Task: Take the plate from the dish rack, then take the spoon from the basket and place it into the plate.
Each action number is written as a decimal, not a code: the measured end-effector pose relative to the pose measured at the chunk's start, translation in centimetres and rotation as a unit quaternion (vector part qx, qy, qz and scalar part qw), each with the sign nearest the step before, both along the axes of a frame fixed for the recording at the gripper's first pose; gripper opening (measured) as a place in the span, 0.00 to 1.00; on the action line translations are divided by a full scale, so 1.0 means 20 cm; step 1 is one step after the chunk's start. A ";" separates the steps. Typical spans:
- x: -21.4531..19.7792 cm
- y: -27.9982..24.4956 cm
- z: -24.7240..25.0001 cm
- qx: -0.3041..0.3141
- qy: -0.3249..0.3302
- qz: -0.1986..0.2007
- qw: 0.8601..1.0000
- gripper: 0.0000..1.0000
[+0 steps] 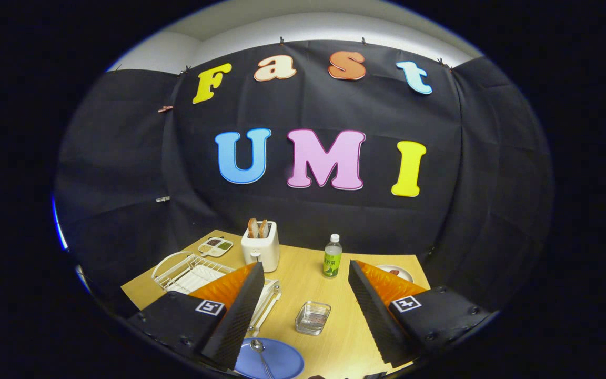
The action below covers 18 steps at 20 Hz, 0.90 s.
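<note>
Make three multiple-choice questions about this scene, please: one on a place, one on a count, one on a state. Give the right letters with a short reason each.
1. Where is the spoon?
A. on the blue plate
B. in the white dish rack
C. inside the glass dish

2. How many slices of toast stand in the toaster?
A. none
B. two
C. four

3. How are the fingers of the hand-held gripper?
A. shut on the spoon
B. shut on the bottle
C. open, holding nothing

Answers:
1. A, the spoon lies on the blue plate, near the base of the left finger.
2. B, two brown slices stick out of the toaster's top.
3. C, the fingers stand wide apart, with the glass dish on the table between them and the green bottle beyond.
</note>
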<state>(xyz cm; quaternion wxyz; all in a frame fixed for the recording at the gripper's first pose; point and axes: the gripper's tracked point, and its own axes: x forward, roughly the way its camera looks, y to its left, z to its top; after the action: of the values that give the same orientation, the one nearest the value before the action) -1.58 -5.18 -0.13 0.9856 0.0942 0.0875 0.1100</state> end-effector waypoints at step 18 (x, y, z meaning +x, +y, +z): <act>-0.16 -0.24 0.06 0.018 -0.024 0.060 0.998 0.99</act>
<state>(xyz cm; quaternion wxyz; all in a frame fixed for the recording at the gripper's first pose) -4.84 -10.04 0.99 0.9772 0.1040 0.0670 0.1726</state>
